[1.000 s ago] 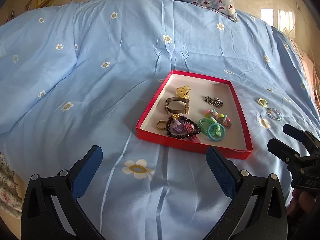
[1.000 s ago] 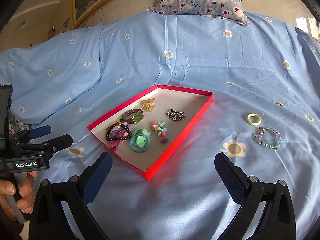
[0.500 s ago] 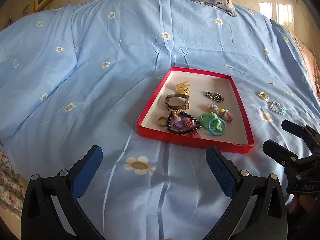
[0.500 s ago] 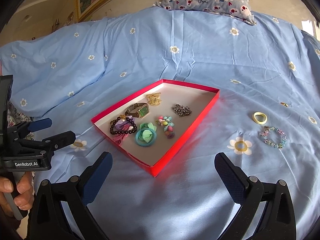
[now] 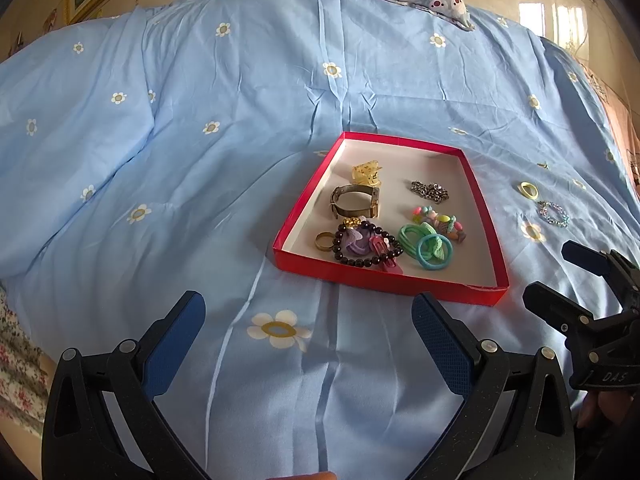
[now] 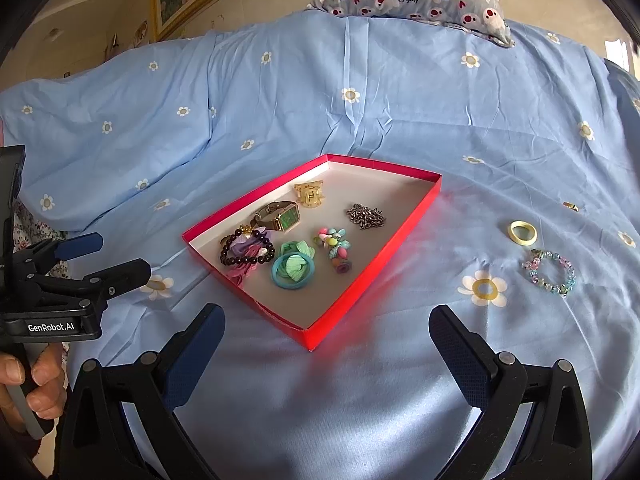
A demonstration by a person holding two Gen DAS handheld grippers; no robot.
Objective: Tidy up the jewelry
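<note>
Both grippers spread wide, gripping nothing, hovering low over the blue bedspread (image 5: 240,168) at its near edge. Left gripper (image 5: 308,332) aimed at the red tray's (image 5: 384,280) near wall; right gripper (image 6: 326,344) aimed at the tray's near corner. Inside the tray: watch (image 6: 280,216), dark bead bracelet (image 5: 366,244), teal hair ties (image 6: 294,268), chain (image 5: 430,191), gold clip (image 6: 309,195). Off the tray, to its right on the cloth, lying just beside each other: pastel bead bracelet (image 6: 550,272) and yellow ring (image 6: 522,233). Seen only from the left camera: small gold ring (image 5: 325,241) in the tray's near left corner. Seen only from the right camera: hand (image 6: 28,388) on the left gripper's handle.
</note>
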